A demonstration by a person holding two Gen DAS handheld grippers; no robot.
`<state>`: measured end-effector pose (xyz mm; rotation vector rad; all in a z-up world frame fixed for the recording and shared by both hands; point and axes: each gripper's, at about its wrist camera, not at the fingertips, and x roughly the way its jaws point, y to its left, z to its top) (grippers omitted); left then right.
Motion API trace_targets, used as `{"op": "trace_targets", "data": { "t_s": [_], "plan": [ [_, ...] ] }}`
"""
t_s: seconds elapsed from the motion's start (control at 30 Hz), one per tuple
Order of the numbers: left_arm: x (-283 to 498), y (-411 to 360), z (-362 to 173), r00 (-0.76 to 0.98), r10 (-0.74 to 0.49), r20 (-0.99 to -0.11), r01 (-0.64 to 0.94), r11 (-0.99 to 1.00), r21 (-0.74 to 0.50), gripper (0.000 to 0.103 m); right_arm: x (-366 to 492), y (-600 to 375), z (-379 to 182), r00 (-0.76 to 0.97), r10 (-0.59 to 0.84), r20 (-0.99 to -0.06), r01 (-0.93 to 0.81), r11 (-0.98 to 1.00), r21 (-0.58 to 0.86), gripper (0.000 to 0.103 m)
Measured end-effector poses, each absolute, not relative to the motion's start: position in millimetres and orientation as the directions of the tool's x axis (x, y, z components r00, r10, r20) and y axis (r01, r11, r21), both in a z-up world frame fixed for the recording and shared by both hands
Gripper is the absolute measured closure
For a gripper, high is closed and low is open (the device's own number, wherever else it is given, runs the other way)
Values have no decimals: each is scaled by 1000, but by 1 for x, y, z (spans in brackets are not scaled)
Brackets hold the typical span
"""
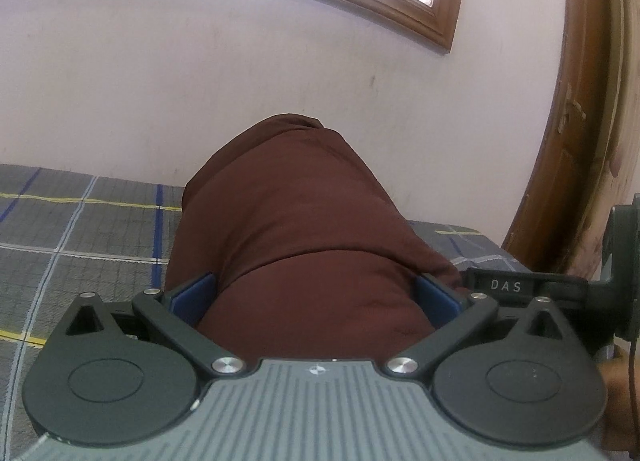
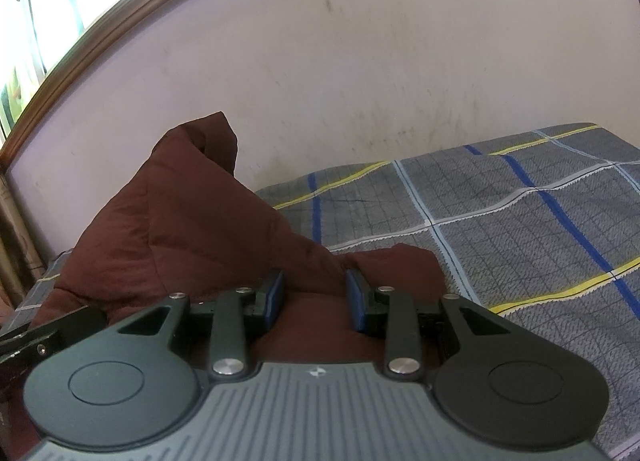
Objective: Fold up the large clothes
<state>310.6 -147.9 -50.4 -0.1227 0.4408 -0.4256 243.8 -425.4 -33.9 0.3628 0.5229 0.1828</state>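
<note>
Garment [image 1: 304,221]: brown, heaped on a checked bedsheet [image 1: 80,229] against a pale wall [image 1: 200,81].
Left gripper [image 1: 316,297]: jaws spread to their widest, a thick bulge of cloth between the blue pads [image 1: 196,293]; whether they press it cannot be told.
Right gripper [image 2: 314,293]: jaws narrow, closed on a raised fold of the garment.
Window frame [image 1: 400,9]: wooden, above.

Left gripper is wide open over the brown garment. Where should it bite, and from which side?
Grip the thick rolled fold of the brown garment lying between the left gripper pads, coming straight ahead and slightly down. That edge is raised and bunched; elsewhere the cloth slopes away.
</note>
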Motion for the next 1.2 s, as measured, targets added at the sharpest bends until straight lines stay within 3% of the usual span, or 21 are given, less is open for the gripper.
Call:
{"op": "trace_targets", "data": {
  "t_s": [1.0, 1.2],
  "plan": [
    [310, -146, -53, 810, -421, -409, 396, 906, -148, 0, 240, -413, -31, 870, 170, -463, -42, 961, 273, 72],
    [312, -144, -52, 795, -435, -422, 419, 898, -136, 0, 237, -411, -23, 852, 154, -500, -37, 971, 236, 71]
  ]
}}
